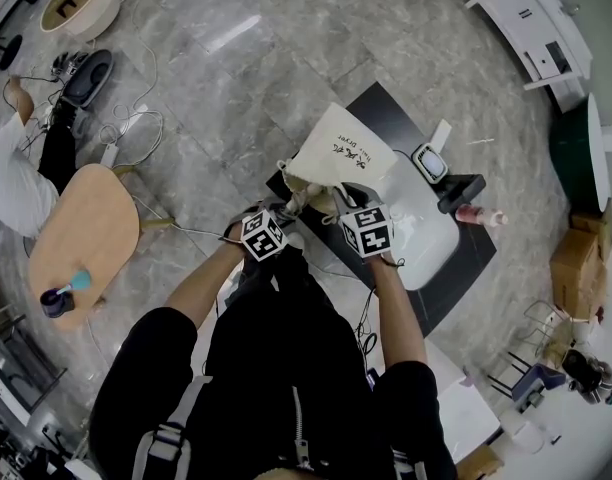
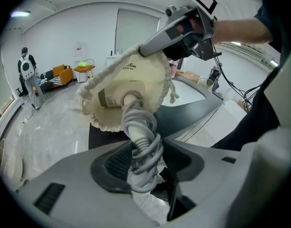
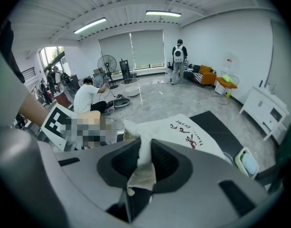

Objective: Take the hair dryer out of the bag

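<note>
Floor point(image 1: 236, 48), down-tilted left tongs point(image 2: 144, 167) on cord point(image 2: 141, 132), right tongs point(image 3: 141, 167) on bag point(image 3: 181, 129)

I wear a black short-sleeved top point(image 1: 276, 368) with a silver zip point(image 1: 301, 426) toward six o'clock. My left gripper point(image 2: 144, 161) and right gripper point(image 3: 141, 164) are grey, with dark ribbed pads point(image 2: 118, 161) and black-and-white marker cubes point(image 1: 263, 235).
</note>
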A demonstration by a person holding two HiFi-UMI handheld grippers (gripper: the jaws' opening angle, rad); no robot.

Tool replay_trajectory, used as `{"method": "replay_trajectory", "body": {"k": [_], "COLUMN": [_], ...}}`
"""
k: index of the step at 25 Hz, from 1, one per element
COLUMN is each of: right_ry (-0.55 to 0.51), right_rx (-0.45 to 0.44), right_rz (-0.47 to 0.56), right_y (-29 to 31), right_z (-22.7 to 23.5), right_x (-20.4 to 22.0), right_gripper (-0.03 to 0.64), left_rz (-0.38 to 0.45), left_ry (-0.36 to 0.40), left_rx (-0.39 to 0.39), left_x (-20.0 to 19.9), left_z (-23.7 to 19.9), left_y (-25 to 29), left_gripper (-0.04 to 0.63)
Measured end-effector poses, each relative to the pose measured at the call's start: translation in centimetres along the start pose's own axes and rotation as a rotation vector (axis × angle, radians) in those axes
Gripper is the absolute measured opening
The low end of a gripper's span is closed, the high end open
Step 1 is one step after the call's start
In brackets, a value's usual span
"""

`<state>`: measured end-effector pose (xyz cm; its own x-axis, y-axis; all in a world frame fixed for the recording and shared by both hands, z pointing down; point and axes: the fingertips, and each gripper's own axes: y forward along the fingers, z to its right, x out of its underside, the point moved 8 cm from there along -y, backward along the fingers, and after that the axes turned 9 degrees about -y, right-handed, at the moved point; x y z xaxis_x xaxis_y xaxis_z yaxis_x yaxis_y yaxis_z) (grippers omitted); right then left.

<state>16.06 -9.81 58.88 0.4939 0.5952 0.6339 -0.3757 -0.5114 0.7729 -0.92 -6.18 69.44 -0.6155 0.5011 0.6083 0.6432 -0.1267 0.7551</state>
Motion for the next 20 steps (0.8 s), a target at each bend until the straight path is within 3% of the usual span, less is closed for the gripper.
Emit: {"method": "replay_trajectory", "body": {"k": [8, 15, 20], "right_ry": [0.005, 0.007, 0.014], "right_rx": [-0.003, -0.005, -0.002], "right_rz": [-0.001, 0.004, 0.003], "right_y": [-0.1, -0.3, -0.3], "right_z": [0.1, 0.3, 0.4], "right_x": [0.4, 0.5, 0.6], "right_gripper": [0.075, 0.075, 0.075], "left_rz": [0.011, 0.195, 0.161], "left_ry": [-0.070, -0.148, -0.171], "left_rx": [0.013, 0.023, 0.019], "left_x": [0.8, -2.5, -4.7], "left_z": [-0.4, -1.1, -1.6], "left_y": [0.2, -1.3, 0.1], "left_gripper": [0.242, 0.264, 0.284]}}
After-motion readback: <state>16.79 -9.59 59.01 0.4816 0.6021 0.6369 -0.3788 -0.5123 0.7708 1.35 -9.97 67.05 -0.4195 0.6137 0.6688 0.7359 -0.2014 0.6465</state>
